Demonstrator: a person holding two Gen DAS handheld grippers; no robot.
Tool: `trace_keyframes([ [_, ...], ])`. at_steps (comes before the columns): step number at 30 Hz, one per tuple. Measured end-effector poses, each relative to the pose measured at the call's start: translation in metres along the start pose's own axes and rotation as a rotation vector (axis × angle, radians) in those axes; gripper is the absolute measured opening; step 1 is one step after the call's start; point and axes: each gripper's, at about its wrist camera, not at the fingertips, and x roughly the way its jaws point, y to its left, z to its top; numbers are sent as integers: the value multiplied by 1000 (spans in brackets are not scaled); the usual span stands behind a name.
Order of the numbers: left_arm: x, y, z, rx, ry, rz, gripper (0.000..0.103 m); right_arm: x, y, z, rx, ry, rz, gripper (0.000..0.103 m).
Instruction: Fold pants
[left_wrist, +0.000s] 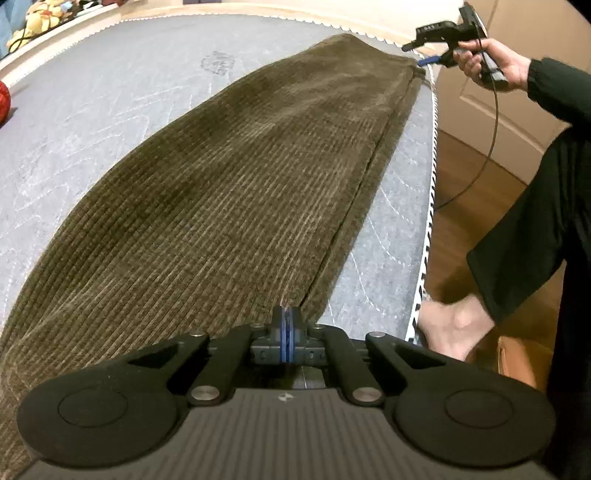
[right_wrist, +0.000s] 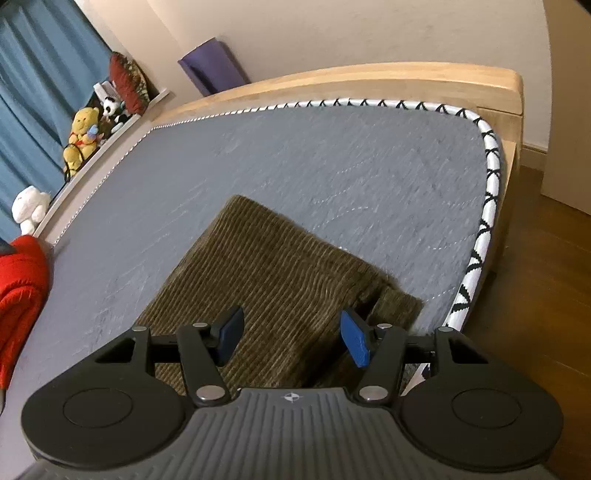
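Olive-brown corduroy pants (left_wrist: 229, 177) lie flat and lengthwise on the grey mattress (left_wrist: 92, 110), folded leg on leg, with a lower layer showing along the right edge. My left gripper (left_wrist: 287, 325) is shut, its blue pads pressed together at the near end of the pants by the right edge; whether it pinches cloth I cannot tell. My right gripper (right_wrist: 291, 338) is open, just above the far end of the pants (right_wrist: 266, 273). It also shows in the left wrist view (left_wrist: 419, 55), held by a hand near the pants' far corner.
The mattress edge (right_wrist: 487, 206) with white patterned piping runs along the right, wooden floor (right_wrist: 546, 314) beyond it. A red cloth (right_wrist: 22, 291) lies at the left edge. Stuffed toys (right_wrist: 83, 136) sit on a ledge by the blue curtain. The person's leg and foot (left_wrist: 454, 325) stand beside the bed.
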Motion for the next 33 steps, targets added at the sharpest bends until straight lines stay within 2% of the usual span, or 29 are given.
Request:
trace_keyframes([
  [1,5,-2,-1,9,22,10,1,1,-1,0,-4,9,-2,57],
  [3,14,-3,-3,8,53,9,1,3,-4,1,-4,26,-25,19],
  [4,15,-5,-3,23,52,14,1,6,-7,1,3,47,-57,16],
  [6,8,-2,0,6,27,2,2,10,-16,-1,43,68,-109,16],
  [8,-5,7,2,-46,-34,-14,4,10,-26,0,105,72,-113,17],
  [9,-10,11,3,-66,-60,-13,8,8,-30,0,129,65,-120,21],
  [10,-17,14,5,-90,-89,-9,9,7,-32,0,144,60,-122,26],
  [12,-27,20,7,-129,-136,-6,10,5,-34,0,157,59,-119,56],
  [13,-30,22,9,-143,-151,-2,10,6,-35,-2,165,59,-124,59],
  [17,-33,22,13,-149,-173,21,10,13,-38,-5,197,75,-114,60],
  [20,-32,22,14,-144,-169,40,10,18,-36,-6,195,51,-116,62],
  [24,-34,27,11,-164,-171,64,11,25,-29,-6,172,6,-95,62],
  [25,-34,29,10,-173,-172,70,11,27,-27,-7,158,1,-105,58],
  [27,-35,35,10,-200,-175,87,12,30,-23,-8,124,-20,-149,27],
  [29,-35,42,9,-242,-174,106,12,27,-24,-7,163,-47,-153,21],
  [31,-36,52,8,-291,-179,136,12,20,-18,-7,196,-84,-158,19],
  [33,-42,63,7,-349,-199,168,12,8,8,-5,114,-146,-183,18],
])
